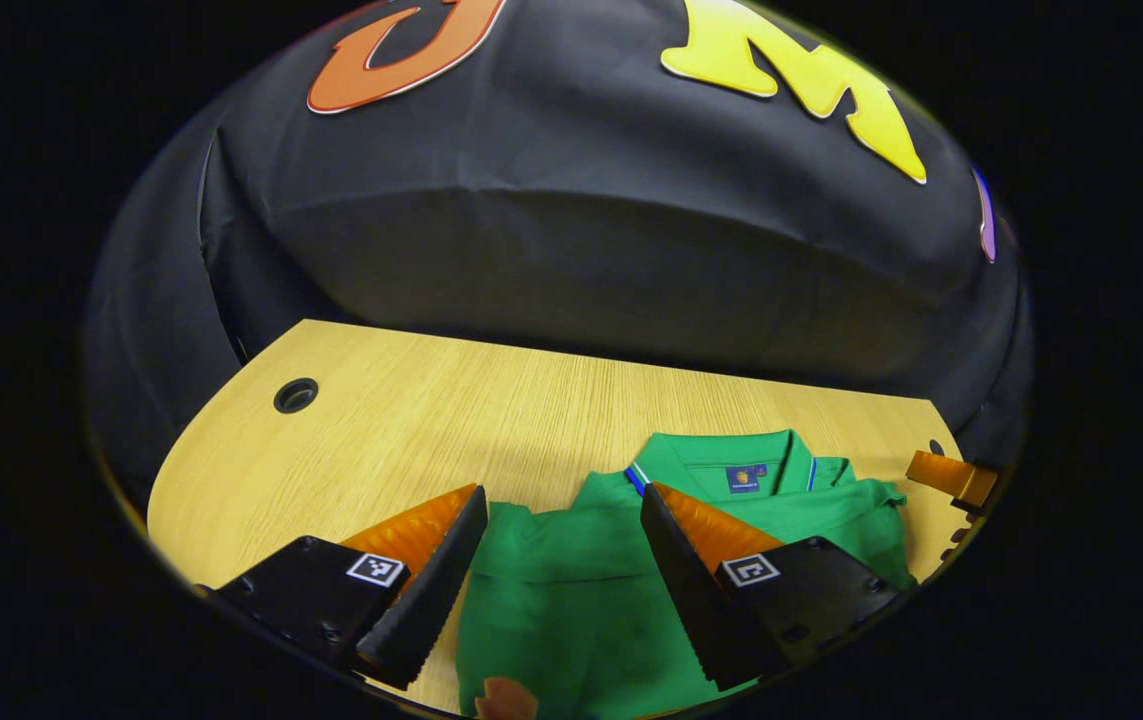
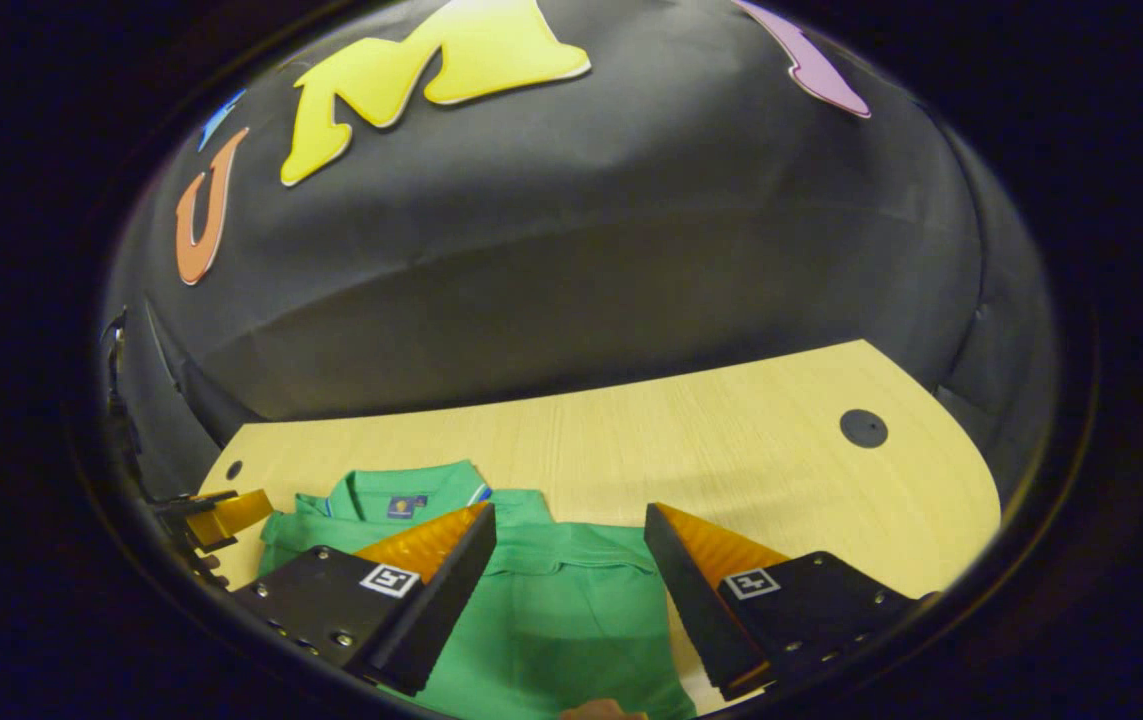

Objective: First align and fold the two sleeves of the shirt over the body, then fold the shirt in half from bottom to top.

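Since both sleeves already appear folded in over the body, the green short-sleeved polo shirt of soft knit cloth [image 1: 581, 600] lies as a narrow panel on the pale wood-grain table [image 1: 411, 420], collar toward the far edge, hem toward the near edge; the bottom-to-top fold looks not yet made.

Item: left gripper [image 1: 561, 560], in the left gripper view. Fingers spread wide apart, nothing between them, poised over the shirt's left part, likely placed to take hold near the hem.

Item: right gripper [image 2: 566, 570], in the right gripper view. Fingers likewise apart and empty, over the shirt's right part, so that the pair brackets the cloth evenly for a level fold. The right gripper also shows at the right rim of the left gripper view; the left gripper shows at the left rim of the right gripper view.

Item: dark round cable hole [image 1: 296, 395], far left corner of the table; another [image 2: 863, 428] at far right, both well apart from the shirt.

Obstructions: none judged between grippers and cloth. The raised collar and rumpled shoulder folds may catch the rising hem.
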Motion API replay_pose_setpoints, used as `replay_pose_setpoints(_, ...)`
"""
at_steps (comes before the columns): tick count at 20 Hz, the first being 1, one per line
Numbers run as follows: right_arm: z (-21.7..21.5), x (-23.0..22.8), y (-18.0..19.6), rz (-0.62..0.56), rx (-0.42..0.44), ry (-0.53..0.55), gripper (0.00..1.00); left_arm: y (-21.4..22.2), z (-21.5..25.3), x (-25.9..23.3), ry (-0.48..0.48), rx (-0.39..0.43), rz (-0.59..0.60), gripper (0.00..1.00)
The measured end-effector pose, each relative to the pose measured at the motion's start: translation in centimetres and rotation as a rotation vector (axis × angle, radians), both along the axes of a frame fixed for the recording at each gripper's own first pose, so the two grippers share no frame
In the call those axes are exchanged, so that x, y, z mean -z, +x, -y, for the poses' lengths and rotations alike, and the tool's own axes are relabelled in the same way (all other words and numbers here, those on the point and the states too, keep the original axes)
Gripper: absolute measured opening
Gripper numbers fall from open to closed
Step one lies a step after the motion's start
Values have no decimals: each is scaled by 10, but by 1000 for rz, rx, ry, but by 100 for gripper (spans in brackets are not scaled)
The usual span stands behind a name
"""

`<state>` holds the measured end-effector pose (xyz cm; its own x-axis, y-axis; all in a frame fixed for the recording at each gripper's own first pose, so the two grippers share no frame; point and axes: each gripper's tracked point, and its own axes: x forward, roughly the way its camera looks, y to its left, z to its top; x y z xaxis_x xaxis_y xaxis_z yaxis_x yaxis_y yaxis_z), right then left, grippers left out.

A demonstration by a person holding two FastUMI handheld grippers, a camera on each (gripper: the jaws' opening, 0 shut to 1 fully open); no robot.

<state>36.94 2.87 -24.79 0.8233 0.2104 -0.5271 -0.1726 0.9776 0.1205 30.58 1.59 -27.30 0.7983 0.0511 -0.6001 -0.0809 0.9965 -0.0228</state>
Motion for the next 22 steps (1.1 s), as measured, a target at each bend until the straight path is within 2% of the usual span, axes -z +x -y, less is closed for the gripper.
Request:
replay_pose_setpoints(5,-18,-46,-29,105,-50,-26,94,-22,9,-53,25,33,93,100)
replay_pose_setpoints(10,-30,-88,-85,181,-106,-54,94,-61,18,-110,63,77,191,99)
replay_pose_setpoints(16,-29,-134,-180,259,-137,-65,94,-143,26,-171,80,114,320,98)
replay_pose_setpoints(19,-25,-154,-232,307,-147,-67,94,-188,27,-190,102,120,347,98)
replay_pose_setpoints(22,-18,-167,-280,345,-159,-72,94,-231,35,-211,66,127,391,98)
